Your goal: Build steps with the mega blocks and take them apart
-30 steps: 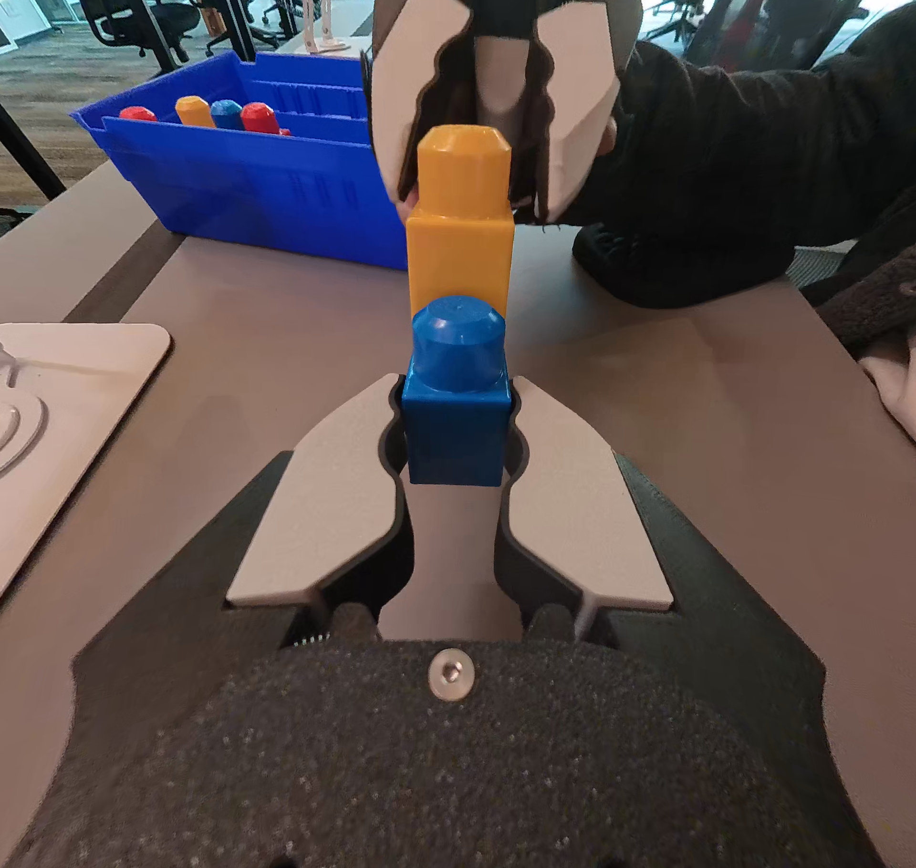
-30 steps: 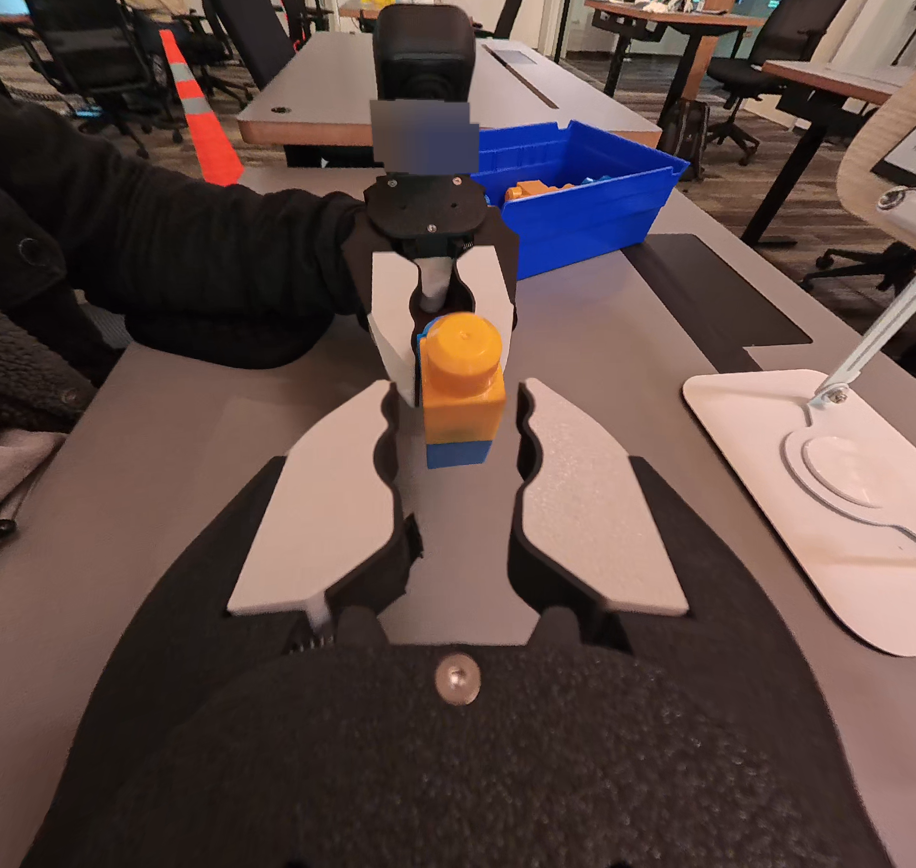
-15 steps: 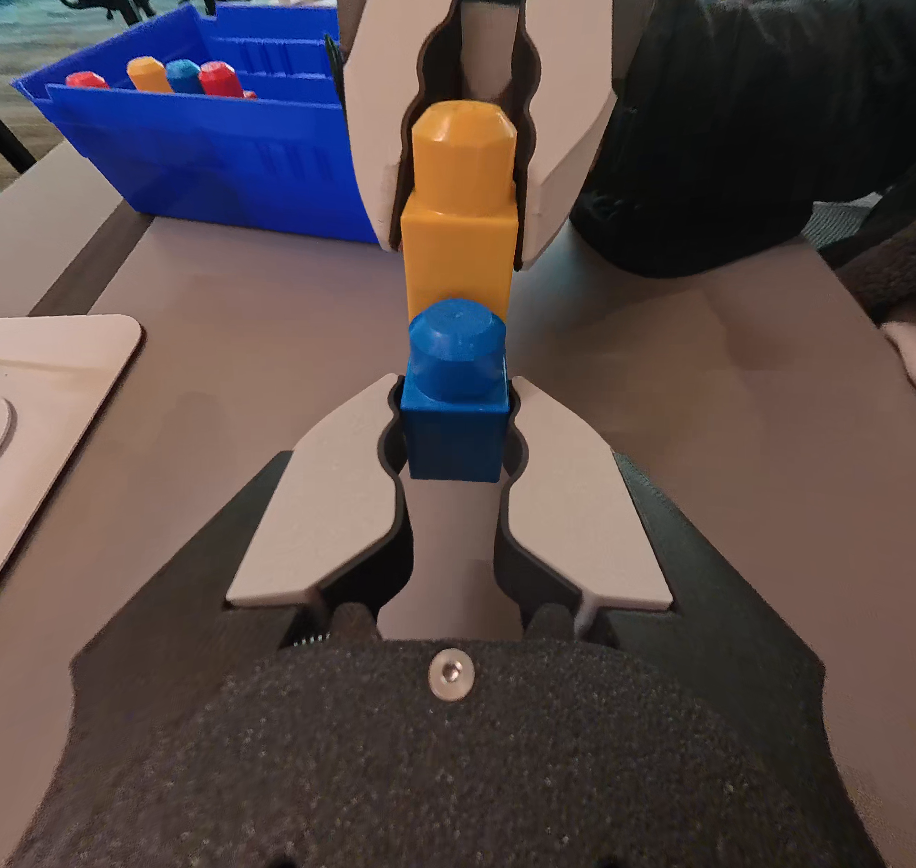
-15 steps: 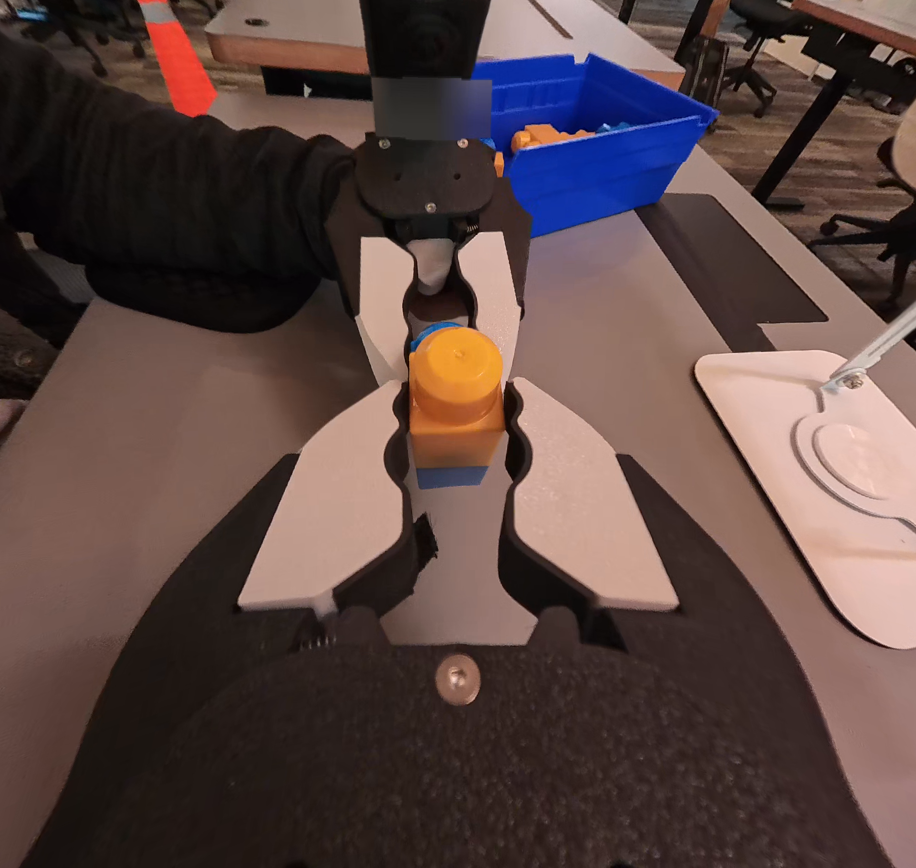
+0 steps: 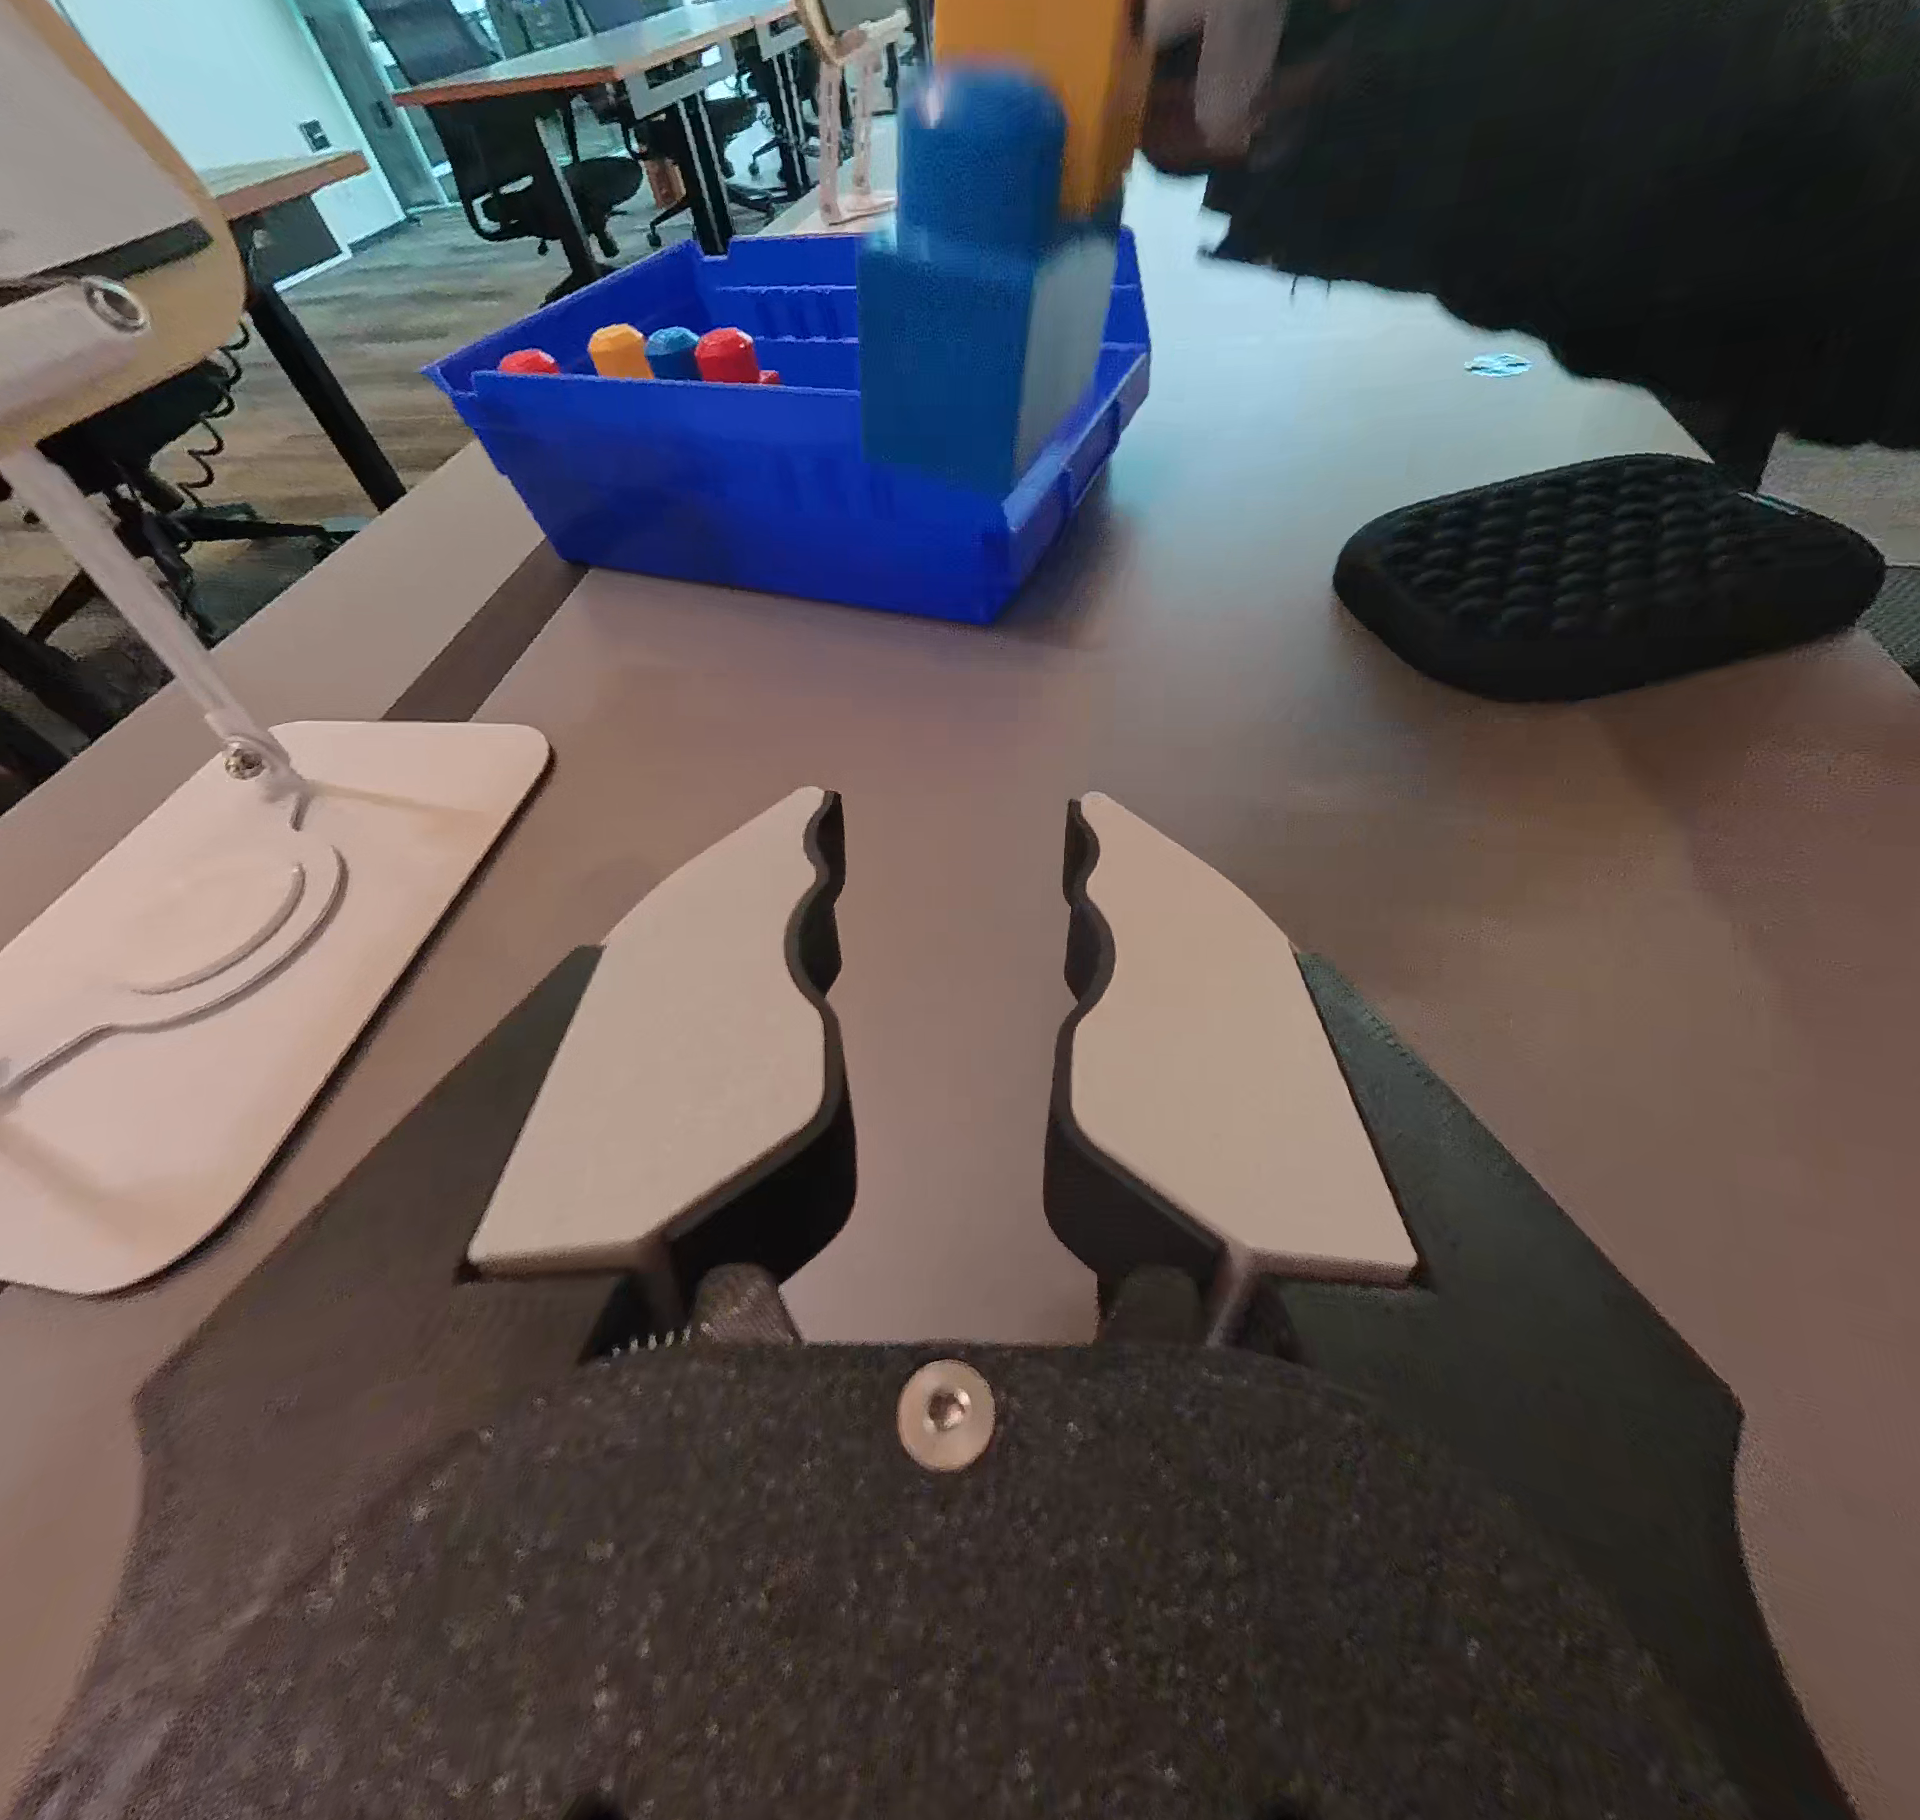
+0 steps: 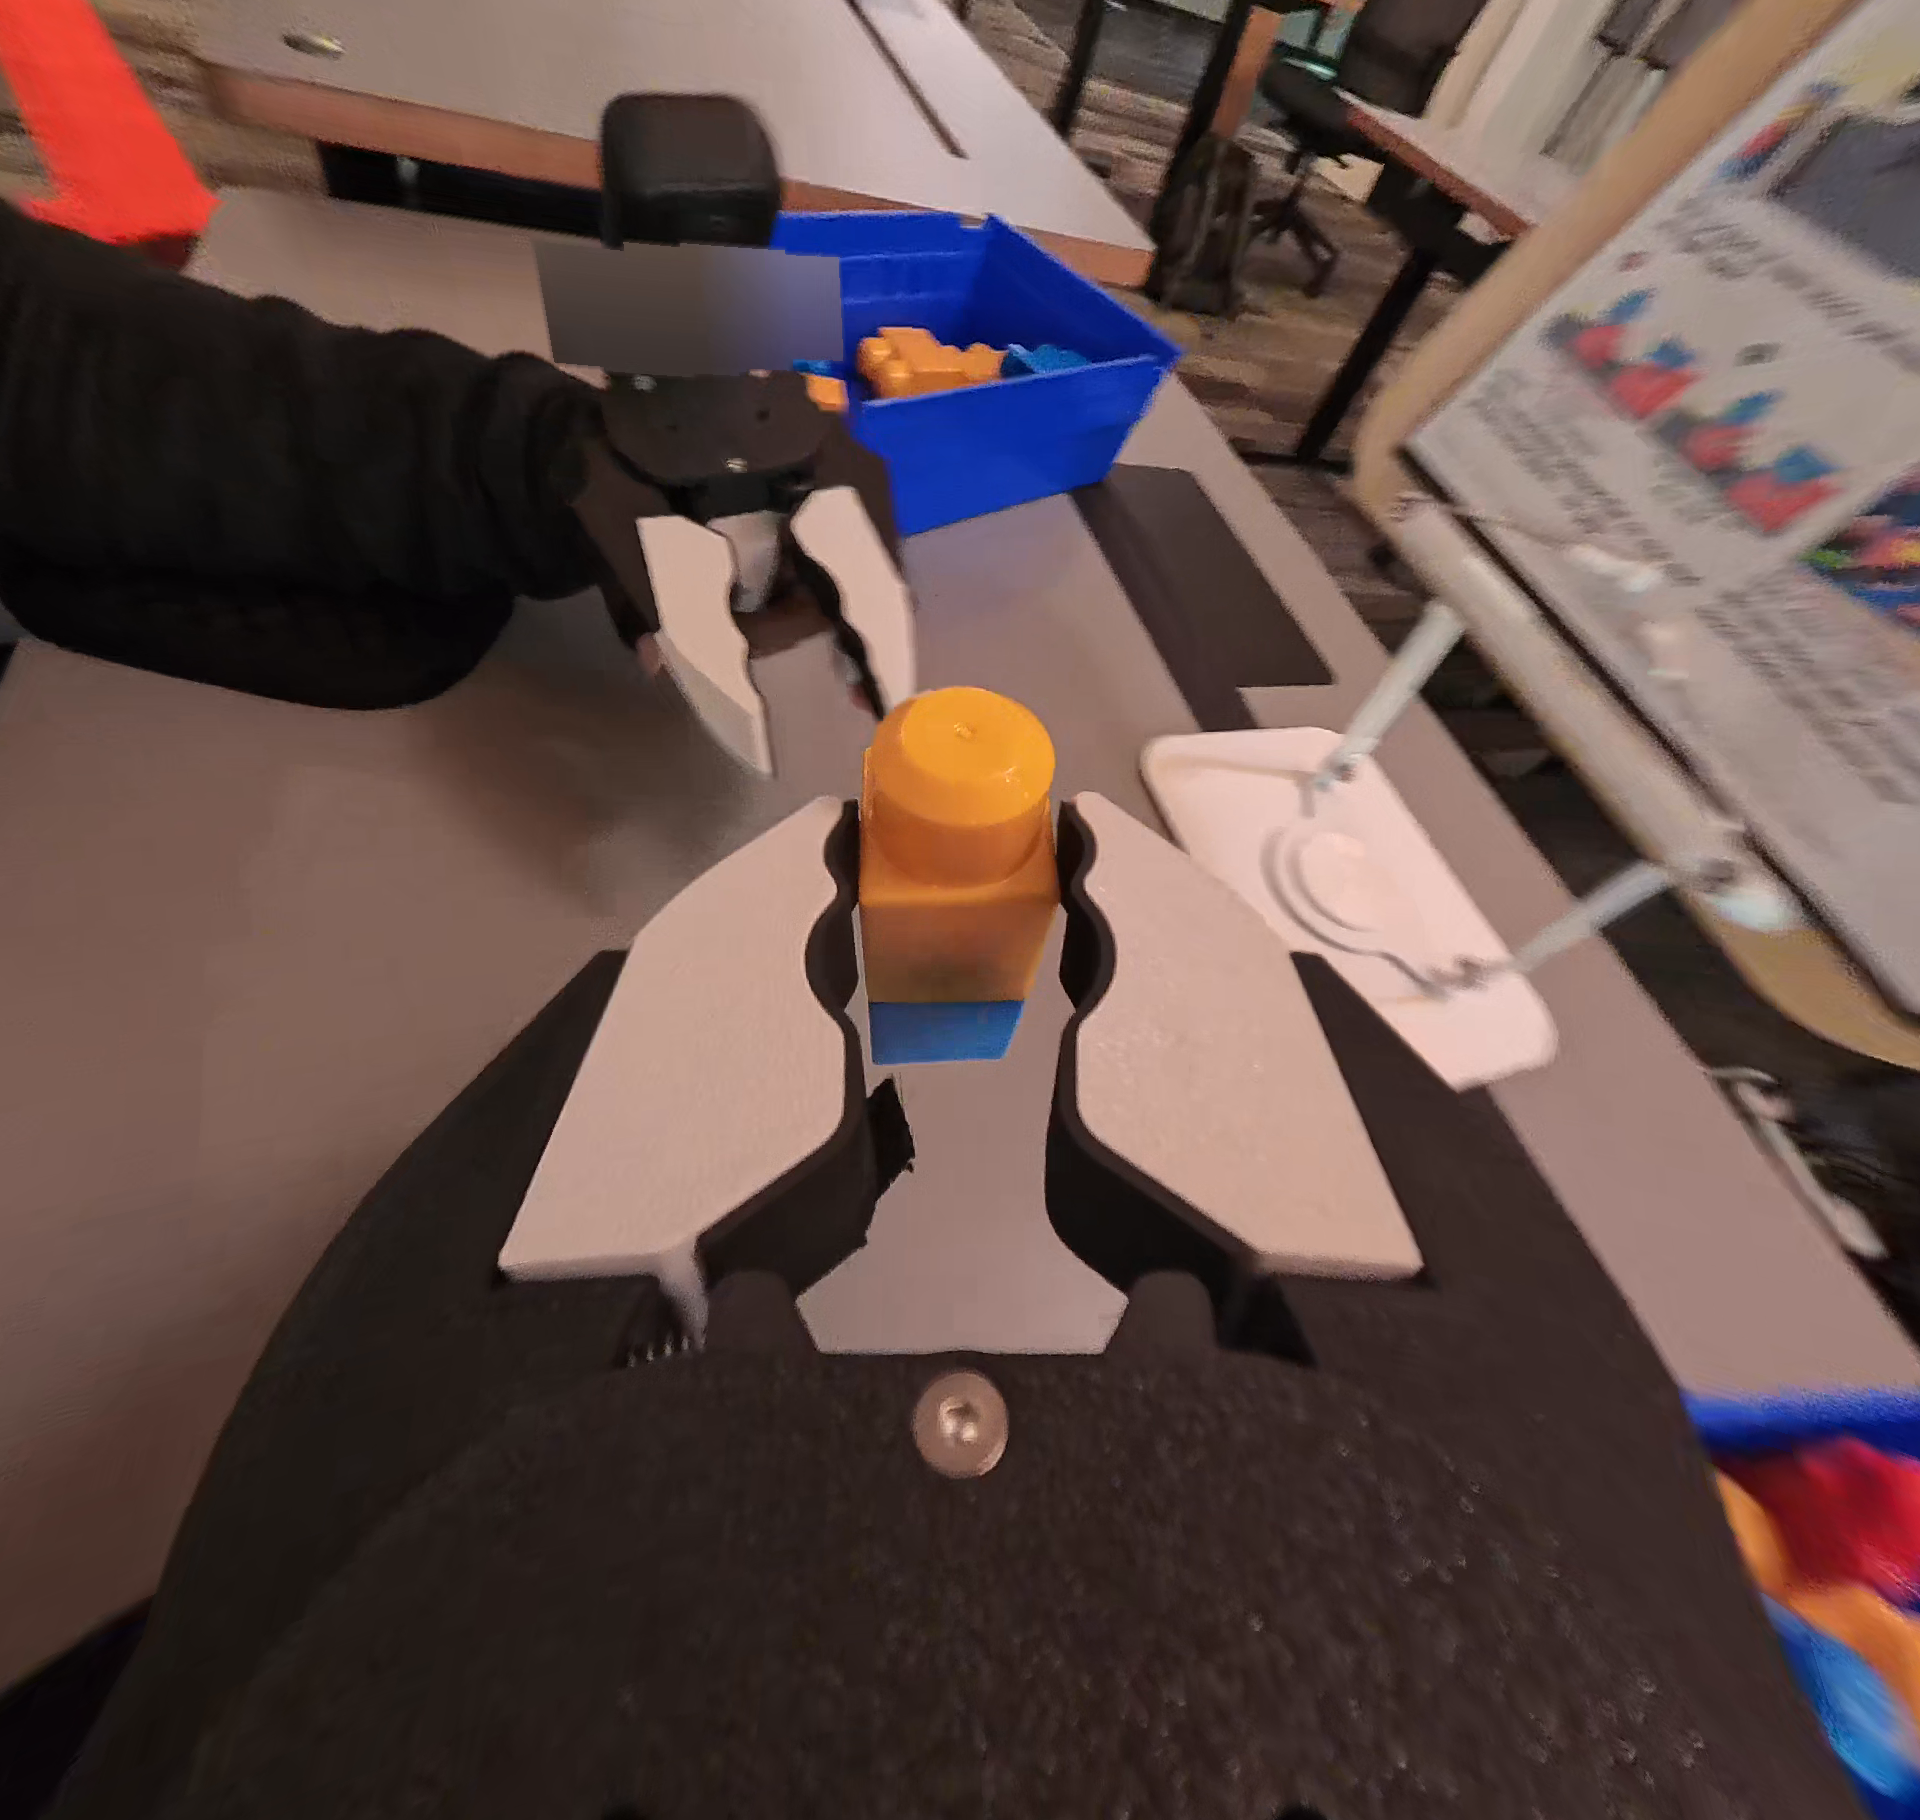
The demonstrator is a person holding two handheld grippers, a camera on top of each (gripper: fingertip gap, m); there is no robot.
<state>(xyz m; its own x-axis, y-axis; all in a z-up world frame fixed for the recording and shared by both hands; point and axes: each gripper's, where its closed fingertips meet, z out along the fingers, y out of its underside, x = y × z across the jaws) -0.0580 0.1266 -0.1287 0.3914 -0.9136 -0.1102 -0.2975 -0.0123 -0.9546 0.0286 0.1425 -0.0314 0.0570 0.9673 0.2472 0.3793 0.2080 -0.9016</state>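
Right tongs clamp the orange block, lifted off the bench, with the blue block hanging from it sideways. Left tongs spread, empty. Risk: blue one looks held by one stud only, a jerk could drop it short of the blue bin.

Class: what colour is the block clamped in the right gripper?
Orange block, shown best in the right wrist view.

We see each claw built alike: pale grey fingers with wavy black inner edges, a grainy black body, one silver screw. A black sleeve covers our arm.
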